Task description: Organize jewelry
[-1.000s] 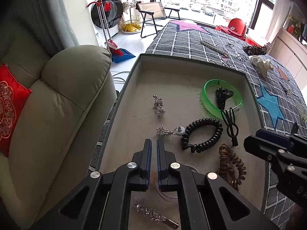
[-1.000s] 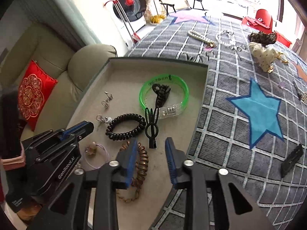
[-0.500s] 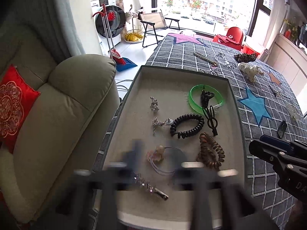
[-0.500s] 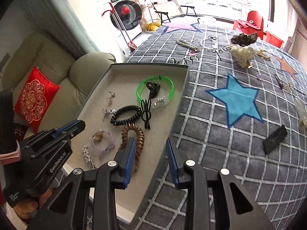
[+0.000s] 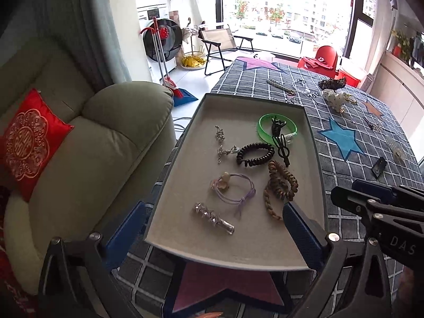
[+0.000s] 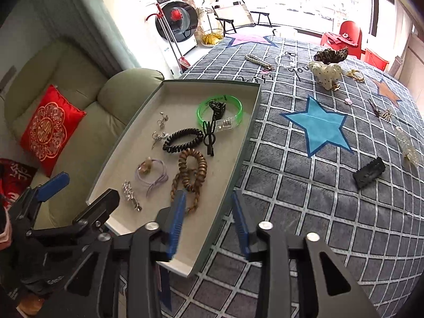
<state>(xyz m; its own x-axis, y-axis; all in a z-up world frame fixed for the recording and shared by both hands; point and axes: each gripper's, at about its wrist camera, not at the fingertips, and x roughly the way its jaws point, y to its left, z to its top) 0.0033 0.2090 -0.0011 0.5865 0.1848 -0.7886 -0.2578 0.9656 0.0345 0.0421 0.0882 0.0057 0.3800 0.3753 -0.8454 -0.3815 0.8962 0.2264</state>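
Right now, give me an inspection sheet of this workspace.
Surface: checked star-print cloth over the table.
Job's things: tray holding green bangle, black coil tie, brown coil tie, purple hair tie, sparkly clip.
Clutter: on the cloth, black claw clip, pearl strand, spotted scrunchie.
Grippers: left tool wide open, empty; right tool opening, empty.
Cables: white cord on floor.
Surroundings: green sofa, red cushion, washing machine.
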